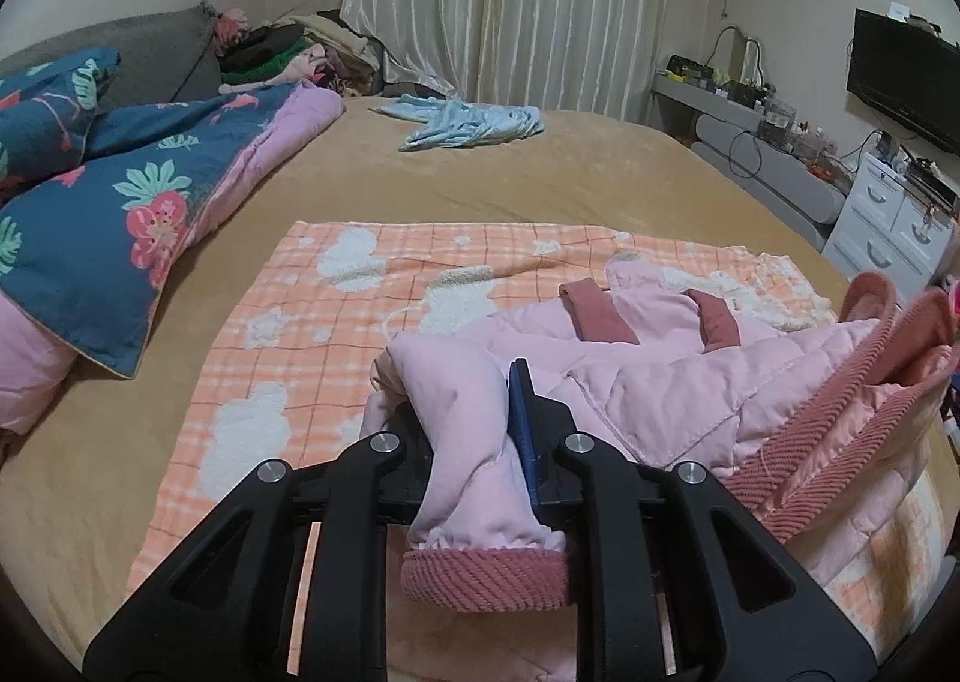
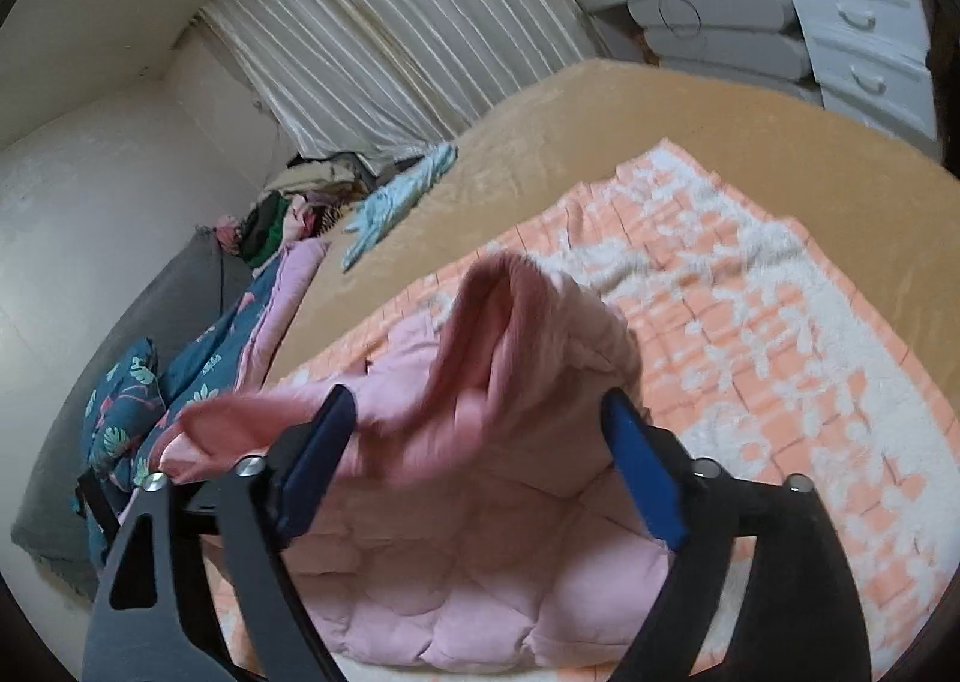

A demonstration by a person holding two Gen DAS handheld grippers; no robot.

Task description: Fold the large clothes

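A pink quilted jacket (image 1: 660, 382) with dark pink ribbed cuffs lies on an orange checked blanket (image 1: 336, 322) on the bed. My left gripper (image 1: 468, 400) is shut on a jacket sleeve (image 1: 474, 478); the ribbed cuff (image 1: 486, 580) hangs out toward the camera. In the right wrist view my right gripper (image 2: 480, 418) has its jaws wide apart, with the jacket's body and ribbed hem (image 2: 498, 334) bulging up between the fingers (image 2: 642, 478). The view is blurred and I cannot tell whether the pads grip the fabric. The blanket (image 2: 780, 322) lies beneath.
The bed has a tan cover (image 1: 480, 172). A blue floral quilt (image 1: 108, 184) lies at the left. A light blue garment (image 1: 474, 124) lies at the far side. A clothes pile (image 1: 288, 52) sits by the curtain. White drawers (image 1: 888, 220) stand at the right.
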